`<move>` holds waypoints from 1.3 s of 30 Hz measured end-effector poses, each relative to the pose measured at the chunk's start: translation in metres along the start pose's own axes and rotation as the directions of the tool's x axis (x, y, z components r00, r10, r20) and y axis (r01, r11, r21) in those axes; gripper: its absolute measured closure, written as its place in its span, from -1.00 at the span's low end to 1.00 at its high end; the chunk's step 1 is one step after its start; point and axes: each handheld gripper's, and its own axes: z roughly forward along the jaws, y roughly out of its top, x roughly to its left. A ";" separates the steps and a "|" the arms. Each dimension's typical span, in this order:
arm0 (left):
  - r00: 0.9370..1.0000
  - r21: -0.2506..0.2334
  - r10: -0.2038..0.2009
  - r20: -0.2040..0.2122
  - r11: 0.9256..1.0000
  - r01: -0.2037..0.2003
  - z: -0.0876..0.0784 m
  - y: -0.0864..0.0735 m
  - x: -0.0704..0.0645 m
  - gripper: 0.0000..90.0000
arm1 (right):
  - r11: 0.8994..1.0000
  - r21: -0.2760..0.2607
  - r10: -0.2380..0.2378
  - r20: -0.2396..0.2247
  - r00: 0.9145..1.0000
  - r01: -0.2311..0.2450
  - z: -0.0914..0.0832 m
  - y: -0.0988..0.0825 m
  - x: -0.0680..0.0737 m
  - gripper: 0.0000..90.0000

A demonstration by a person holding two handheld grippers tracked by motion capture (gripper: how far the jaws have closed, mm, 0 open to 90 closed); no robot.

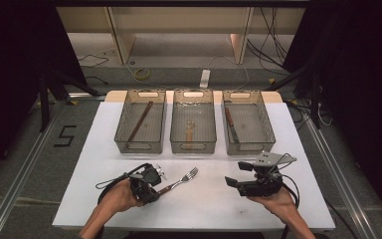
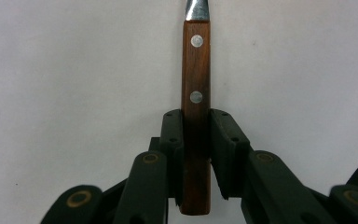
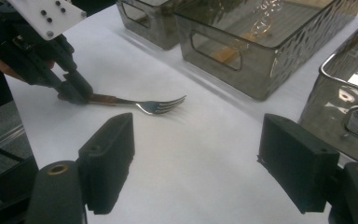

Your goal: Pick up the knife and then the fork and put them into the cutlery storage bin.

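Now my left gripper (image 2: 196,154) pinches the fork (image 1: 179,181) by its handle for lifting; right gripper (image 3: 200,163) spread, idle.

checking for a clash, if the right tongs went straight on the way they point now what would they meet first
Probably the fork: in the right gripper view it lies on the white table ahead of the open right tongs, its wooden handle pinched in the left tongs. Depth is unclear, so they might pass over it.
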 end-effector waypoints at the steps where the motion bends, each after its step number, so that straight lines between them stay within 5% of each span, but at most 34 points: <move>1: 1.000 -0.009 -0.007 0.007 1.000 0.007 -0.001 0.001 0.000 0.68 | 1.000 -0.002 -0.004 -0.003 1.000 0.004 0.000 0.000 0.001 -0.39; 10: 0.995 -0.053 -0.021 0.101 0.998 0.026 -0.014 0.009 -0.007 0.68 | 0.994 -0.020 -0.113 -0.073 0.991 0.112 0.005 0.002 0.024 -0.39; 16: 0.989 -0.055 0.014 0.147 0.998 -0.006 -0.017 0.023 -0.015 0.68 | 0.977 -0.012 -0.211 -0.100 0.972 0.211 0.015 0.006 0.046 -0.39; 22: 0.983 -0.047 0.052 0.178 0.998 -0.044 -0.016 0.038 -0.026 0.68 | 0.950 0.027 -0.306 -0.105 0.946 0.310 0.030 0.007 0.066 -0.39; 26: 0.980 -0.039 0.082 0.182 0.996 -0.076 -0.016 0.047 -0.034 0.68 | 0.919 0.061 -0.383 -0.105 0.918 0.391 0.039 0.006 0.077 -0.37; 39: 0.965 -0.032 0.150 0.214 0.989 -0.146 -0.026 0.066 -0.055 0.68 | 0.784 0.148 -0.599 -0.077 0.797 0.603 0.059 -0.002 0.096 -0.25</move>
